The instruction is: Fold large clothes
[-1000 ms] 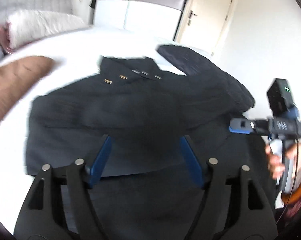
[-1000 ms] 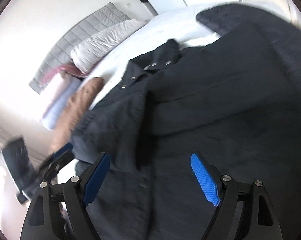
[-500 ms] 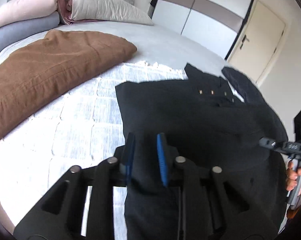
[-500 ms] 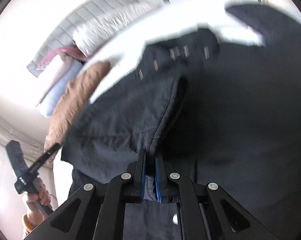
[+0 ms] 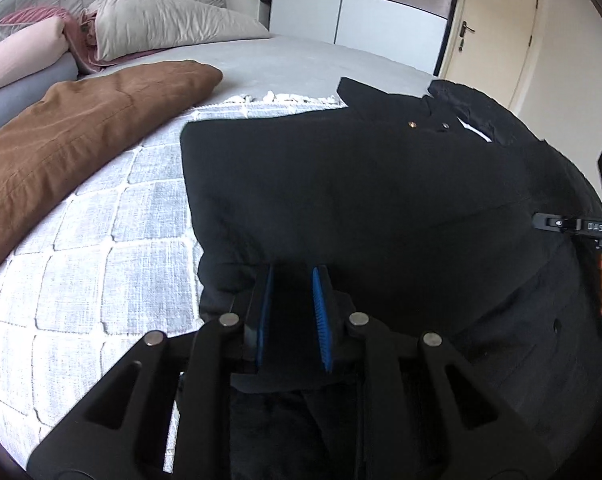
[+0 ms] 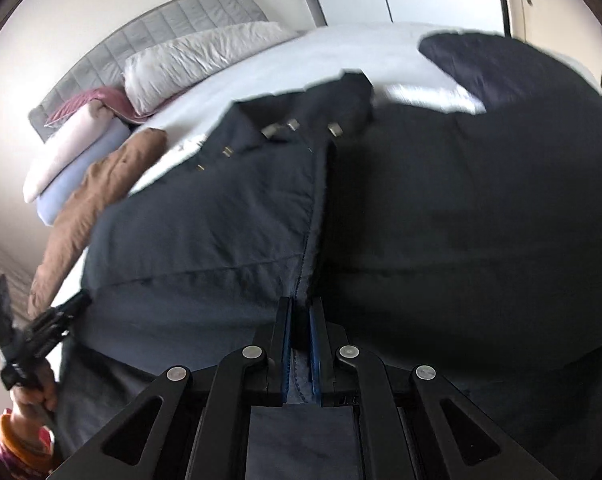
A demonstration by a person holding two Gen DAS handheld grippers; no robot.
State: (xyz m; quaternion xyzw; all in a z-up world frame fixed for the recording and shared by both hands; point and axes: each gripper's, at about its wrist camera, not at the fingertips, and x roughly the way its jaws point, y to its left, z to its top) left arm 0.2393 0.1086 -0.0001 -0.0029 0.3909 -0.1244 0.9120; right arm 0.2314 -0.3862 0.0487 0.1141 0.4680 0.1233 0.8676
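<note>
Bright daylight, rt view blurred.

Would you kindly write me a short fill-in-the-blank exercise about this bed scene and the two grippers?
1. Both grippers are clamped on the dark ____.
2. The left gripper and the right gripper both have ____ finger pads.
3. The folded blanket lying left of the coat on the bed is ____.
4. The door beyond the bed is ____.

Missing words: coat; blue; brown; closed
</note>
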